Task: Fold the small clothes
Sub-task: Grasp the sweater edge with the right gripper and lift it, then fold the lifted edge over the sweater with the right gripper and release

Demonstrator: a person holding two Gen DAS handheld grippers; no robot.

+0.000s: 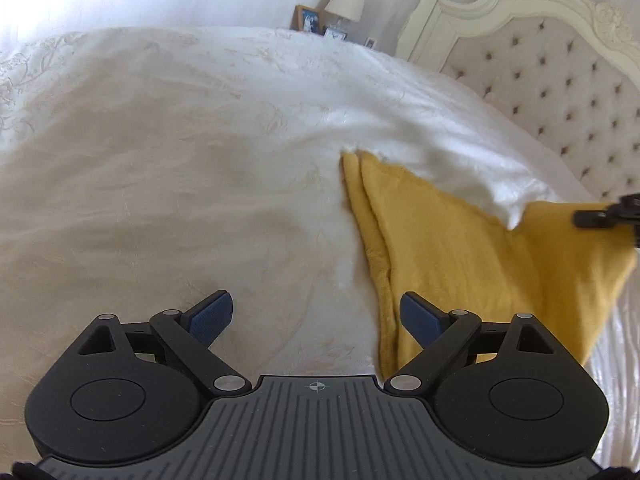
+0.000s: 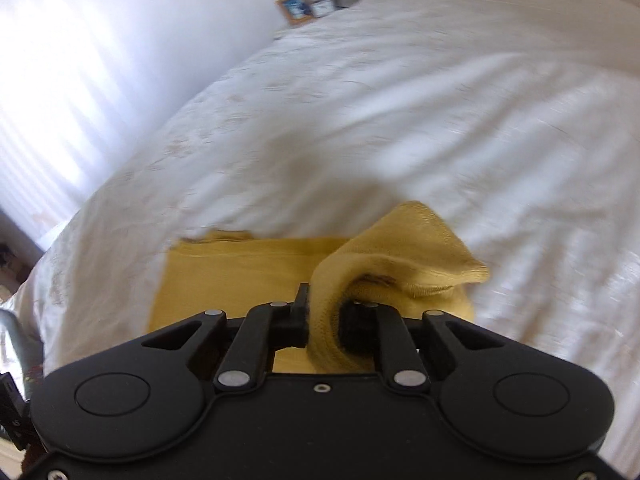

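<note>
The right wrist view is smeared with motion blur, so the weave of the bedspread (image 2: 400,100) and the far edge of the yellow garment (image 2: 224,276) are hard to make out there. The garment's near part is cut off behind the gripper body in both views, and what kind of clothing it is cannot be told.

The right gripper (image 2: 324,312) has its fingers (image 2: 301,312) pressed together on a bunched fold of the yellow cloth, which bulges up and curls over to the right of them (the far finger is mostly buried under the fabric). The rest of the garment lies flat on the bed just ahead and to the left of that pinch.

The left gripper (image 1: 316,316) has its blue-padded fingers (image 1: 210,316) spread wide with nothing between them, hovering over bare bedspread (image 1: 160,160). The yellow garment (image 1: 460,248) lies to its right, its long folded edge running just behind the right-hand finger; whether they touch cannot be told. At the right edge of this view a black tip of the right gripper (image 1: 600,216) holds a raised corner of the cloth.

Beyond the bed stand a tufted headboard (image 1: 560,92), a lamp (image 1: 346,0) and a framed photo (image 1: 309,19).
</note>
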